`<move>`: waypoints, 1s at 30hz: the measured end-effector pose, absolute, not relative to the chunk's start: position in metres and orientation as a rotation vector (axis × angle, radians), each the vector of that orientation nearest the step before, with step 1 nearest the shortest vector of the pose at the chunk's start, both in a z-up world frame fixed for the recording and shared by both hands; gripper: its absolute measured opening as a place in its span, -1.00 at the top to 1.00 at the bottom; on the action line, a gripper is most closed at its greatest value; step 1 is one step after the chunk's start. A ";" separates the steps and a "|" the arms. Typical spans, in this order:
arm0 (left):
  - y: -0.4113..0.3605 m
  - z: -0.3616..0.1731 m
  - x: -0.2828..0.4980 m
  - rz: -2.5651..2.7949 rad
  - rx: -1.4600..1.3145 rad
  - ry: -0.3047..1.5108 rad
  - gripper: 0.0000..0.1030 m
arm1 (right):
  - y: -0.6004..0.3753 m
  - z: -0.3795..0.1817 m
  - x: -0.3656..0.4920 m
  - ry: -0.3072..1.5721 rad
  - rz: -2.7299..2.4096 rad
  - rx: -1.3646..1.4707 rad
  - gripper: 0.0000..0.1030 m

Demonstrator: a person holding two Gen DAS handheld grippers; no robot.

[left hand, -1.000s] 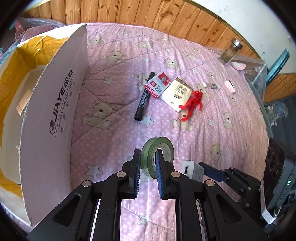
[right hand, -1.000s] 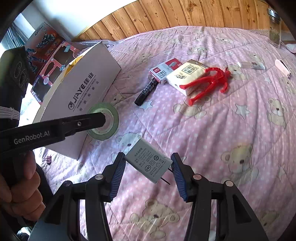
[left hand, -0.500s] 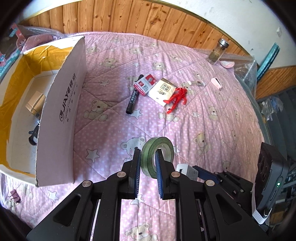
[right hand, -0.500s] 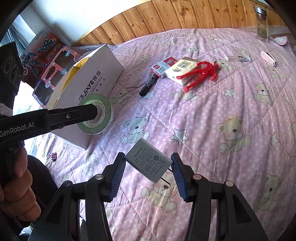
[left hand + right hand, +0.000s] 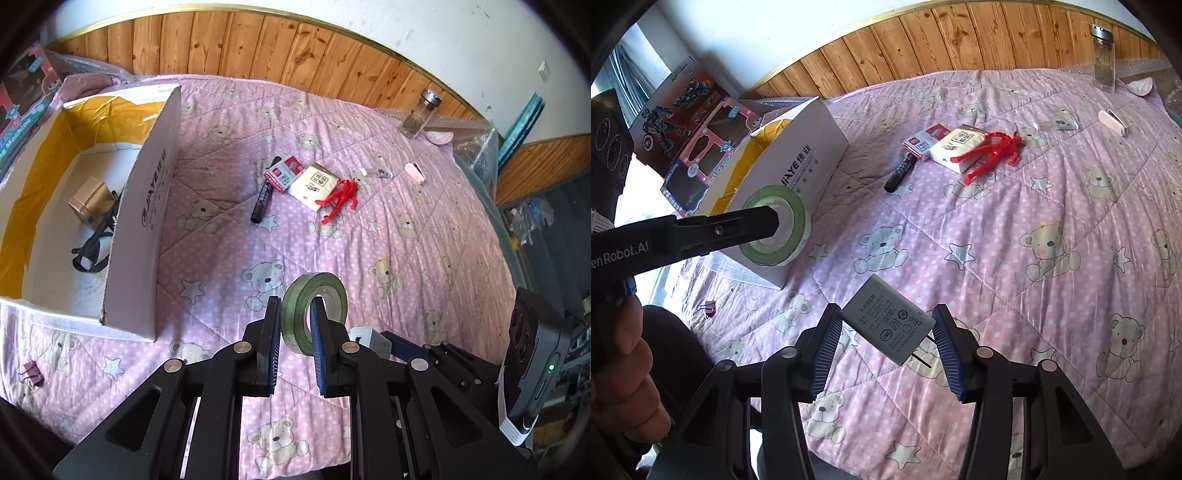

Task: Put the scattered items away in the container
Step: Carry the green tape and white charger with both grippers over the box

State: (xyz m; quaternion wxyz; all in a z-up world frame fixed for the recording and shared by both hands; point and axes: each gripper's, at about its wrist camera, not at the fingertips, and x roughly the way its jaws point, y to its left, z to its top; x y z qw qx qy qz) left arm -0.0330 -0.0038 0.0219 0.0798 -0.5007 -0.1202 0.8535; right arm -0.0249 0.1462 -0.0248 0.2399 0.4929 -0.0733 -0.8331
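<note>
My left gripper [image 5: 294,310] is shut on the wall of a green tape roll [image 5: 314,312], held up above the pink bedspread; the same green tape roll [image 5: 774,225] shows in the right wrist view on the left gripper's finger. My right gripper [image 5: 886,321] is shut on a grey plug adapter [image 5: 888,319], its prongs pointing down to the right. The white cardboard box [image 5: 147,206] with a yellow lining lies open at the left, holding a small brown box [image 5: 88,195] and a black strap [image 5: 94,240]. A black marker [image 5: 263,199], red-white box [image 5: 282,173], white packet [image 5: 314,184] and red toy figure [image 5: 338,201] lie mid-bed.
A glass jar [image 5: 421,114] stands at the bed's far right corner, near a pink clip [image 5: 415,171] and a small wrapped item [image 5: 376,172]. A purple binder clip [image 5: 31,371] lies by the box's near corner. A toy package [image 5: 690,144] leans behind the box. A hand [image 5: 617,373] grips the left tool.
Both grippers have risen and drawn back from the bed with their loads; the scattered items look smaller and farther, and more of the box's inside has come into view.
</note>
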 end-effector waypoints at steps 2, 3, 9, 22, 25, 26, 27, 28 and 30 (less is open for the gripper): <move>-0.008 0.026 -0.028 2.558 -1.486 -0.377 0.68 | 0.142 -0.020 -0.021 -0.190 -2.281 1.336 -0.01; -0.011 0.028 -0.026 2.560 -1.479 -0.387 0.68 | 0.140 -0.017 -0.019 -0.186 -2.281 1.329 -0.01; -0.033 0.040 -0.015 2.589 -1.439 -0.440 0.68 | 0.123 0.001 -0.009 -0.155 -2.274 1.285 -0.01; -0.089 0.066 0.001 2.655 -1.349 -0.545 0.68 | 0.073 0.044 0.001 -0.063 -2.252 1.179 -0.01; -0.101 0.070 0.003 2.674 -1.334 -0.554 0.68 | 0.062 0.052 0.002 -0.043 -2.245 1.160 -0.01; -0.105 0.072 0.004 2.679 -1.328 -0.559 0.68 | 0.057 0.055 0.002 -0.036 -2.243 1.152 -0.01; -0.109 0.073 0.004 2.684 -1.323 -0.564 0.68 | 0.053 0.058 0.002 -0.030 -2.242 1.145 -0.01; -0.113 0.075 0.005 2.689 -1.318 -0.570 0.68 | 0.049 0.061 0.002 -0.025 -2.240 1.138 -0.01; -0.122 0.079 0.005 2.698 -1.304 -0.587 0.68 | 0.041 0.068 0.001 -0.011 -2.238 1.120 -0.01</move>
